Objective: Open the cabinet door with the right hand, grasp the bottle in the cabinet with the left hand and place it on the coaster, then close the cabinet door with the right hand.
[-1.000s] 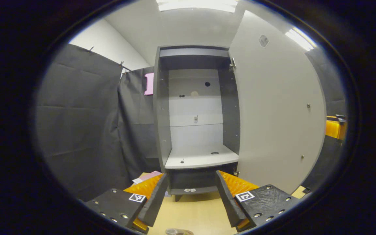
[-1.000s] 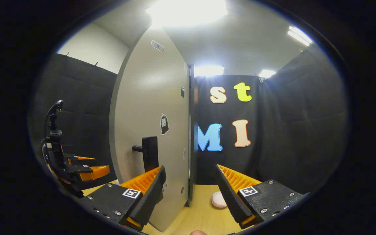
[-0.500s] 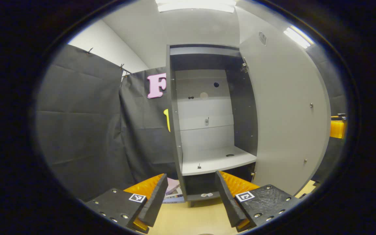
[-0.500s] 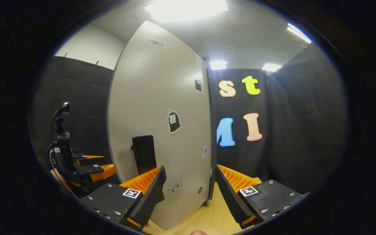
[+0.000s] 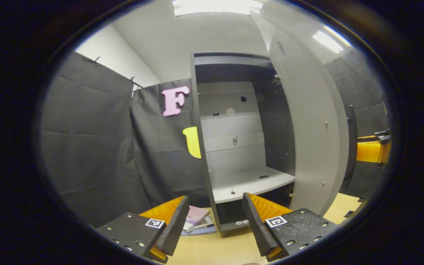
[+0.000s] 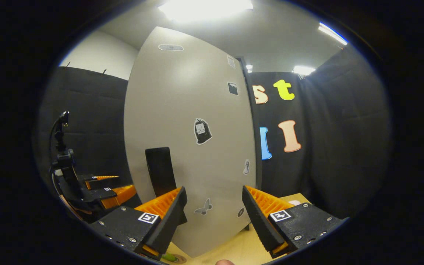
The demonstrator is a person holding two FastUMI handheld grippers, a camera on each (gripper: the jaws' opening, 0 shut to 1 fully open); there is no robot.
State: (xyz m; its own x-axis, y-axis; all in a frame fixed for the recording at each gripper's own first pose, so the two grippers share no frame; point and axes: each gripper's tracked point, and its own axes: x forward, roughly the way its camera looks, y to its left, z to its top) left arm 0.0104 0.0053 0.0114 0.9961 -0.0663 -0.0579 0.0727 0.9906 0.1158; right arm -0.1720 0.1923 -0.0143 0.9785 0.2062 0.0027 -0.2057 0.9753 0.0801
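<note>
Ahead of your left hand-held gripper (image 5: 215,221), jaws wide, nothing held: cabinet (image 5: 234,121) shelf (image 5: 248,182) bare | door (image 6: 190,147) half-open before your right hand-held gripper (image 6: 214,217), also wide | bottle's green edge (image 6: 168,257) bottom left.

The cabinet door (image 6: 190,140) has a smooth, matt grey laminate face with a soft sheen. The cabinet (image 5: 241,147) shelf looks matt too. The tabletop (image 5: 212,250) is pale, smooth wood; the booth wall (image 5: 94,147) is creased matt cloth.
</note>
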